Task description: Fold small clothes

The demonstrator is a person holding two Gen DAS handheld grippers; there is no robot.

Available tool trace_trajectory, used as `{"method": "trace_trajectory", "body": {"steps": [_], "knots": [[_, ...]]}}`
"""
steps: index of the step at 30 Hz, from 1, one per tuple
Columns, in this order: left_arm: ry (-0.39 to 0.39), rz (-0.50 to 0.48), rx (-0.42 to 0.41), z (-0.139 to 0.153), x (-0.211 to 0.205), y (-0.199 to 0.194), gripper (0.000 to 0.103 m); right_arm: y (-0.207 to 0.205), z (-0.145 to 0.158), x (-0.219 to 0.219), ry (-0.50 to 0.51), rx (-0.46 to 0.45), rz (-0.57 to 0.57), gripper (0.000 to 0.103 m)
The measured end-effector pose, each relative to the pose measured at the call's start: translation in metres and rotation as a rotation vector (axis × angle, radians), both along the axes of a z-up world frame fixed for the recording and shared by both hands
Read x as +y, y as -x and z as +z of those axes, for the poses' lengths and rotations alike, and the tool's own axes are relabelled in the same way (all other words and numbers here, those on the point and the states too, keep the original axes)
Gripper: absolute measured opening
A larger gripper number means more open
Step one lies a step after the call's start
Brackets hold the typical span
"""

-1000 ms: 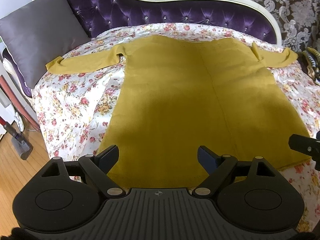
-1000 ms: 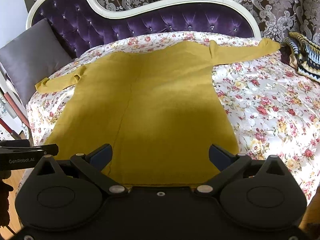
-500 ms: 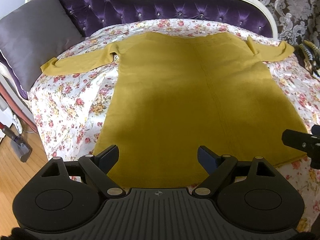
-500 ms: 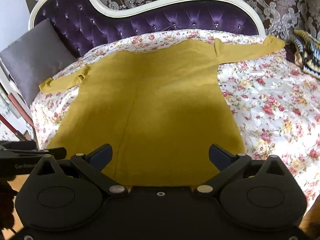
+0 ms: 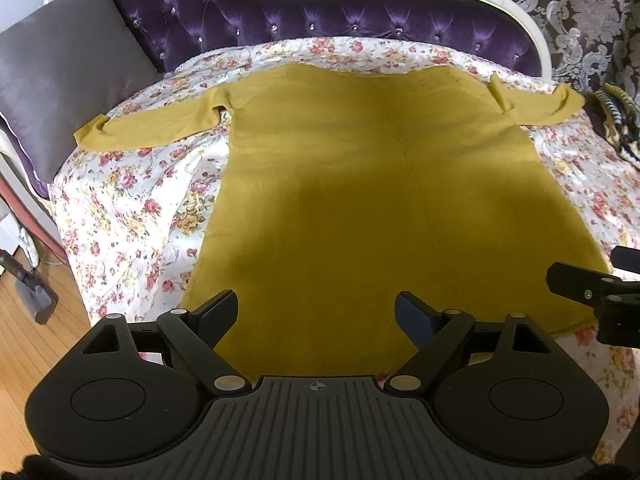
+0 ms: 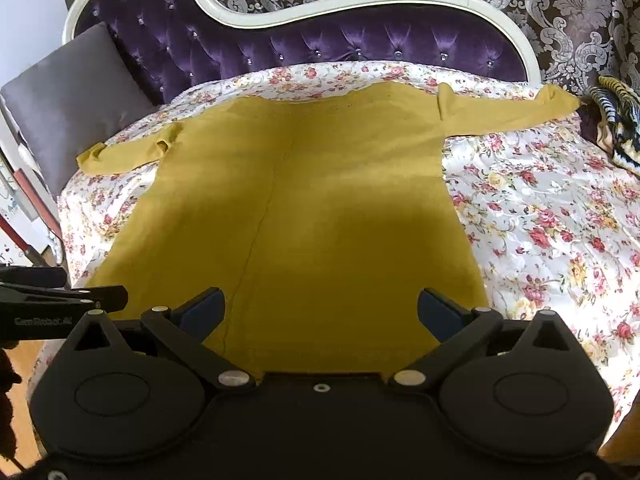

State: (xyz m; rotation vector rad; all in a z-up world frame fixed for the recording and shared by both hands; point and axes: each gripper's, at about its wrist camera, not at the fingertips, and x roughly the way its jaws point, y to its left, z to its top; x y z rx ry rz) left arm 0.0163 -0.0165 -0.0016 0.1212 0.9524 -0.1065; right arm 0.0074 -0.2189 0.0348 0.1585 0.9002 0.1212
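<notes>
Left wrist view: compared with one second earlier, the mustard-yellow long-sleeved knit garment (image 5: 360, 184) sits lower and larger in the frame, and the purple tufted headboard (image 5: 320, 16) fills more of the top. The camera has advanced toward the hem. No fabric has shifted; folding has not yet begun. The garment lies flat, sleeves spread, on the floral-print bedspread (image 5: 132, 208). The left hand-held gripper (image 5: 316, 312) stands wide apart at lower centre, above the hem edge, holding nothing; contact with the cloth cannot be confirmed. The other tool enters at the right edge.

Right wrist view: the garment (image 6: 312, 208) again occupies centre frame, its right sleeve reaching the upper right. The view has moved slightly nearer. The right hand-held gripper (image 6: 320, 310) is likewise spread wide over the hem, empty. Judgement: both tools are positioned for a first hem grasp.
</notes>
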Motion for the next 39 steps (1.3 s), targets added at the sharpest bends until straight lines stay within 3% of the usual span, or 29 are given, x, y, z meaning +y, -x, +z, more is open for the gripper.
{"method": "trace_trajectory", "body": {"steps": [10, 19, 23, 30, 36, 39], "knots": [[0.031, 0.000, 0.116, -0.009, 0.006, -0.018, 0.085, -0.014, -0.005, 0.004, -0.002, 0.035, 0.013, 0.102], [0.065, 0.087, 0.091, -0.010, 0.036, -0.055, 0.072, -0.043, -0.009, 0.009, -0.035, 0.052, 0.044, 0.102], [0.099, 0.133, 0.085, -0.014, 0.066, -0.089, 0.063, -0.062, -0.009, 0.011, -0.047, 0.061, 0.051, 0.102], [0.009, 0.274, -0.038, -0.020, 0.132, -0.158, 0.052, -0.103, -0.011, 0.019, -0.063, 0.060, 0.086, 0.102], [-0.036, 0.436, -0.115, -0.028, 0.206, -0.228, 0.051, -0.140, -0.009, 0.031, -0.086, 0.027, 0.115, 0.098], [0.009, 0.492, -0.090, -0.039, 0.245, -0.256, 0.049, -0.156, -0.009, 0.032, -0.167, 0.019, 0.128, 0.098]]}}
